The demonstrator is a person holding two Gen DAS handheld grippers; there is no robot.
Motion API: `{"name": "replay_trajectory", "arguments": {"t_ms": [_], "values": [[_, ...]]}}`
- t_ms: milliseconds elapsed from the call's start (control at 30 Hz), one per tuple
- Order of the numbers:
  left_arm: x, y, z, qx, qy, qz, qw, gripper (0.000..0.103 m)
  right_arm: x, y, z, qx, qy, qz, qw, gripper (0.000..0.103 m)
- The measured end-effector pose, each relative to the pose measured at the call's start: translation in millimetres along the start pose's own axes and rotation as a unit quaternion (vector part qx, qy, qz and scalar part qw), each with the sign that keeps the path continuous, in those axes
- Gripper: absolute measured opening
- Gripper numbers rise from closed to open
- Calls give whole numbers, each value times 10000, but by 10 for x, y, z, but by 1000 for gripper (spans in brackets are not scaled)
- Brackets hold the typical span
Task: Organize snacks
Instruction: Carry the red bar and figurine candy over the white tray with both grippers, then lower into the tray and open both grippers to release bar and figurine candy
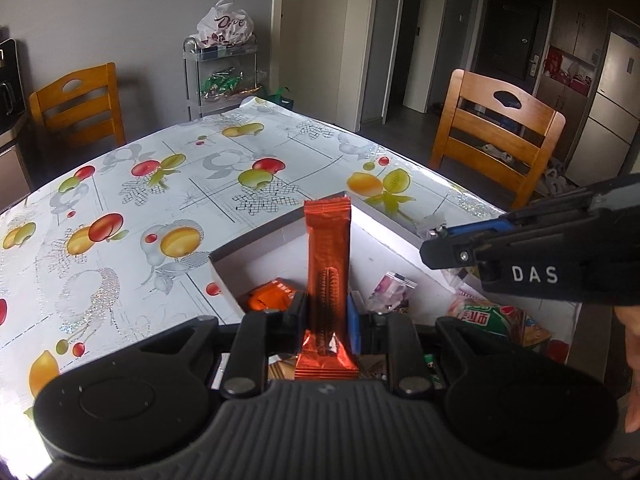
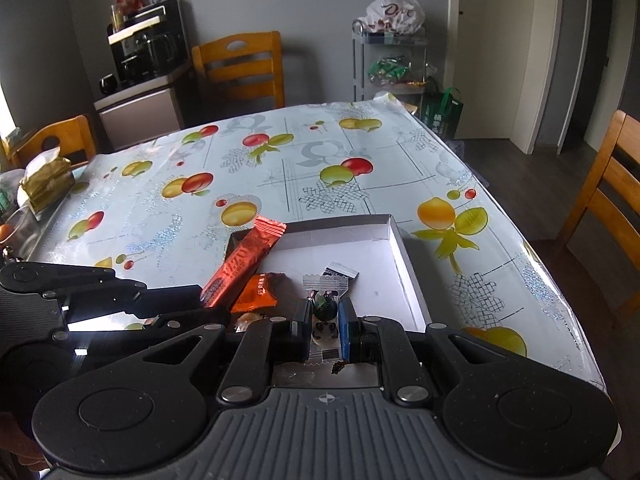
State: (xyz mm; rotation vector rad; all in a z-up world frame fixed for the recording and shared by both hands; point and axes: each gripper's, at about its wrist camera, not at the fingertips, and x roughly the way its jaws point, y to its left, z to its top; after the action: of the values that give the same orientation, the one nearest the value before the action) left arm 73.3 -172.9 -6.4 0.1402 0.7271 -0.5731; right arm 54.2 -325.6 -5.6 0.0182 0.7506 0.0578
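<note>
Left wrist view: the left gripper [image 1: 326, 316] is clamped tight on an orange bar [image 1: 327, 256], which stands upright between its fingers over the white box [image 1: 224, 268]. The box sits near the table's [image 1: 160, 184] right edge. An orange packet [image 1: 272, 298] lies in the box's near part. The right gripper [image 2: 325, 320] is closed on a clear-wrapped candy [image 2: 324, 300] above the box's near edge. From the right wrist, the bar [image 2: 244, 266] leans over the box's left wall.
</note>
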Motion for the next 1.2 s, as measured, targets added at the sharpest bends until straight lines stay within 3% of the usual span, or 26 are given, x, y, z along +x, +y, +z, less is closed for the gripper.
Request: {"name": "replay_trajectory", "arguments": {"t_ms": [1200], "values": [[325,35,54,-136,268,37,9995,18,283,-74,69,-124,251,152,9995,16]]}}
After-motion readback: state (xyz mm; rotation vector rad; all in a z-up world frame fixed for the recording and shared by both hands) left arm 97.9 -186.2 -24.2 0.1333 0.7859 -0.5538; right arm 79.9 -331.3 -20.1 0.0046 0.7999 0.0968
